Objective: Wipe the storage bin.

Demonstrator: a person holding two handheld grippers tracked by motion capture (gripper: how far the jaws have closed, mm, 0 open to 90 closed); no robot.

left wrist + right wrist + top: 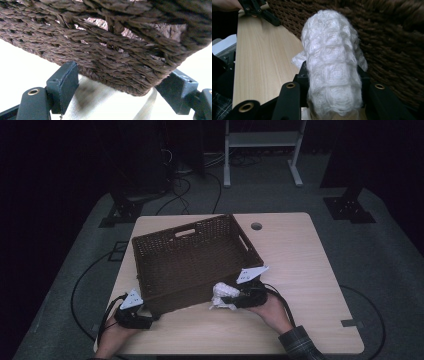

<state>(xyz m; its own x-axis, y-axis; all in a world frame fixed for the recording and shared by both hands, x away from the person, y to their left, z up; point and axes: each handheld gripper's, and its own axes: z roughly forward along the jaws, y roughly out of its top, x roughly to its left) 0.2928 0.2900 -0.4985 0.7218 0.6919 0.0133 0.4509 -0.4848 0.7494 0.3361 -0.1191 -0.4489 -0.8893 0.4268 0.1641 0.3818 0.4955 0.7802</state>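
Note:
A dark brown woven basket point(180, 295) sits askew on the light wooden table point(300, 270). My left gripper point(149, 313) is at its near left corner. In the left gripper view the basket's point(112, 57) bottom corner fills the gap of that gripper point(120, 87); both jaws press its sides, and a shadow lies beneath it. My right gripper point(233, 296) is shut on a white knitted cloth point(223, 292) just outside the basket's near right wall. In the right gripper view the cloth point(332, 57) bulges up from between the jaws of my right gripper point(332, 77), close to the basket wall point(392, 50).
The table has a round cable hole point(256, 226) at the back. Bare tabletop lies to the right of the basket and along the front edge. Cables trail on the floor at left, and a white metal frame point(262, 140) stands behind the table.

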